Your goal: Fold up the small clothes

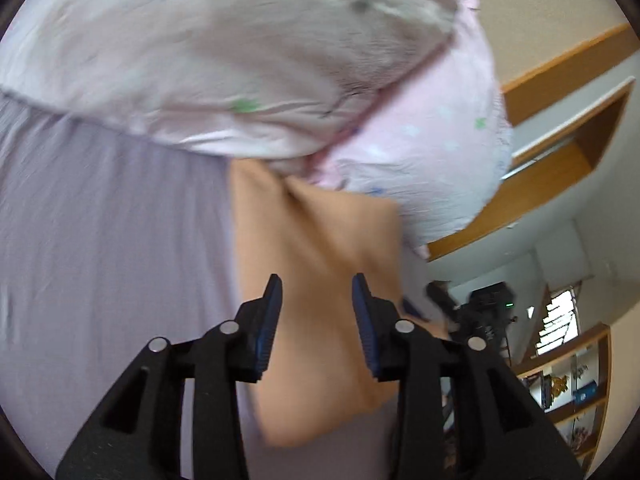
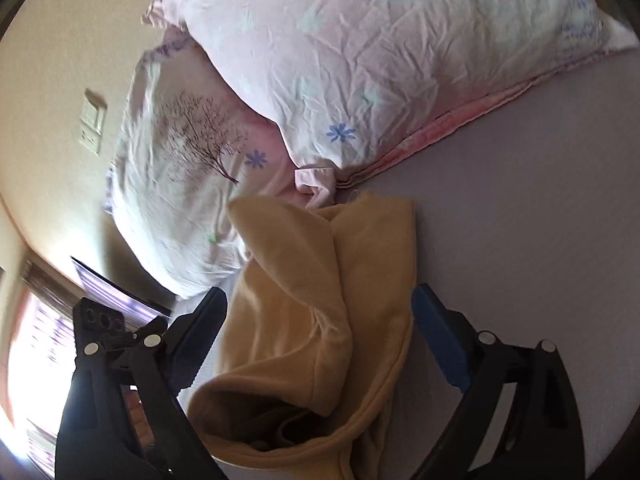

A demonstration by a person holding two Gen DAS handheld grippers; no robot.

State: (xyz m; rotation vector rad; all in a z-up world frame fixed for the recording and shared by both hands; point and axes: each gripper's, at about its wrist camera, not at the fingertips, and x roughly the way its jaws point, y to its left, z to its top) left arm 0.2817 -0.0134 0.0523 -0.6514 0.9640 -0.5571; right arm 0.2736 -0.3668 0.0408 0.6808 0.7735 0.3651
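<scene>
Pillows (image 2: 360, 60) crowd the yellow garment (image 2: 320, 300) on the lilac sheet (image 2: 520, 220) — left gripper (image 1: 317, 300) and right gripper (image 2: 316, 312) both spread apart, seemingly above the cloth.

Left wrist view: an orange garment on a lilac sheet, seen between spread gripper fingers.

The left gripper (image 1: 317, 300) is seen from behind with its two black fingers apart, and nothing is held between the blue pads (image 1: 269, 320). Beyond them the orange garment (image 1: 320, 292) is laid on the lilac bedsheet (image 1: 112, 240), and its far end is tucked under a pink pillow (image 1: 248, 48) printed with small blue and green flowers. The picture is blurred, so finer folds of the garment cannot be told. At the right, a wooden-framed opening (image 1: 568, 128) is seen in a pale wall, and lower down wooden shelves (image 1: 572, 384) are filled with small items.
</scene>
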